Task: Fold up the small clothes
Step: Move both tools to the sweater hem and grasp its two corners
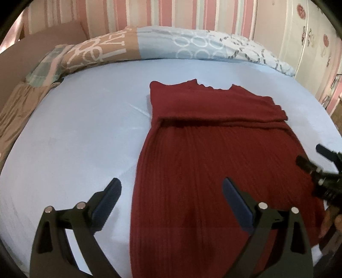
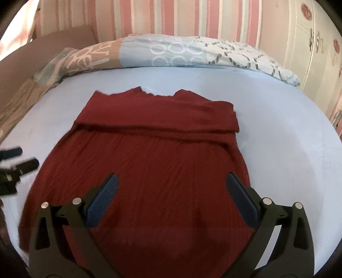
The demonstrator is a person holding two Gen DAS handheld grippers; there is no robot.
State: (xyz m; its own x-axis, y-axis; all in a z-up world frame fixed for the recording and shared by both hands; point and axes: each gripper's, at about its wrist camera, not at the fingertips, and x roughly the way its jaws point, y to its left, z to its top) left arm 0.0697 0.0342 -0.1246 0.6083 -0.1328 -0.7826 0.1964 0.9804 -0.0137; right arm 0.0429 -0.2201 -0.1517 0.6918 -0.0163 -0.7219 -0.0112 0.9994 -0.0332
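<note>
Both grippers hang nearest the lens, over the near edge of the bed. Under them the pale blue sheet (image 1: 74, 132) covers the whole bed, and a dark red ribbed garment (image 1: 213, 160) lies flat on it, running from the near edge toward the far side and sitting right of the bed's middle in the left wrist view. Its far part is folded back across itself, making a straight band (a sleeve, it seems) with a shadowed crease under it. The far hem is uneven, with a notch at the neckline.

Along the far edge of the bed lies a rolled duvet (image 2: 171, 52), tan with white lettering at its left end, light blue with white rings in the middle, white with grey marks at its right end. A tan cloth (image 1: 19, 107) is bunched at the far left corner. Behind stands a wall (image 2: 171, 17) striped pink and white.

Left gripper (image 1: 171, 190): jaws wide apart, holding nothing, straddling the garment's left edge, one blue pad (image 1: 108, 200) over the bare sheet. Right gripper (image 2: 172, 186): jaws likewise spread and empty, both pads over the red cloth near its near-right part. Whether either touches the fabric cannot be told.
</note>
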